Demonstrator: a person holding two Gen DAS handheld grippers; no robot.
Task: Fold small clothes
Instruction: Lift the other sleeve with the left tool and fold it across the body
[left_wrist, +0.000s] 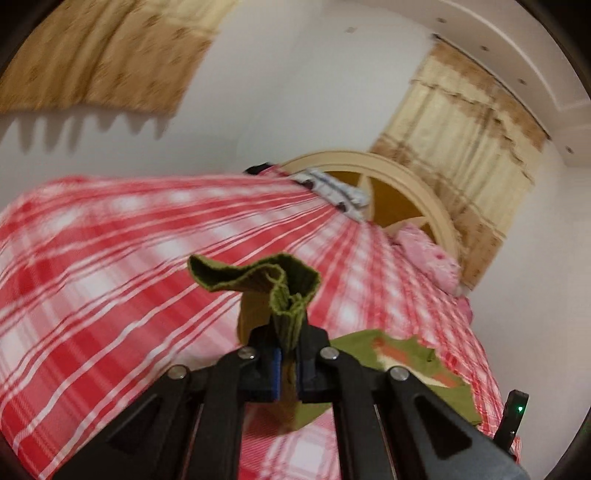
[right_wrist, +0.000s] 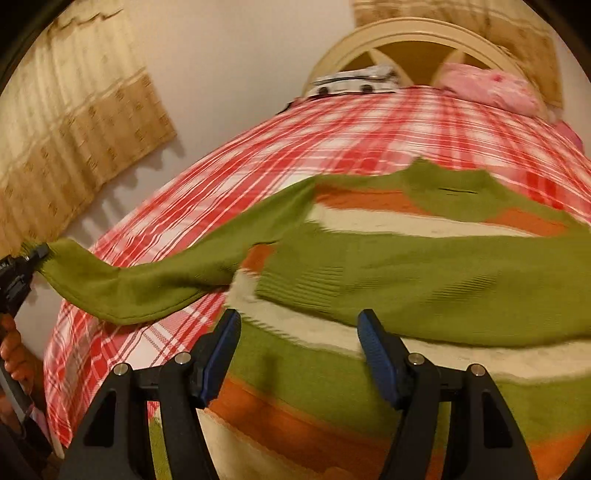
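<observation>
A green sweater (right_wrist: 424, 266) with orange and cream stripes lies spread on the red plaid bed (right_wrist: 332, 129). My left gripper (left_wrist: 286, 354) is shut on the ribbed green cuff (left_wrist: 288, 291) of its sleeve. In the right wrist view that sleeve (right_wrist: 147, 288) stretches out to the left, held above the bed by the left gripper (right_wrist: 37, 256). My right gripper (right_wrist: 299, 350) is open and empty, its blue pads just above the sweater's body. Part of the sweater also shows in the left wrist view (left_wrist: 406, 354).
A cream arched headboard (right_wrist: 413, 33) stands at the bed's far end, with a pink pillow (right_wrist: 491, 86) and a white patterned bundle (right_wrist: 354, 83). Beige curtains (right_wrist: 74, 129) hang on the wall left of the bed.
</observation>
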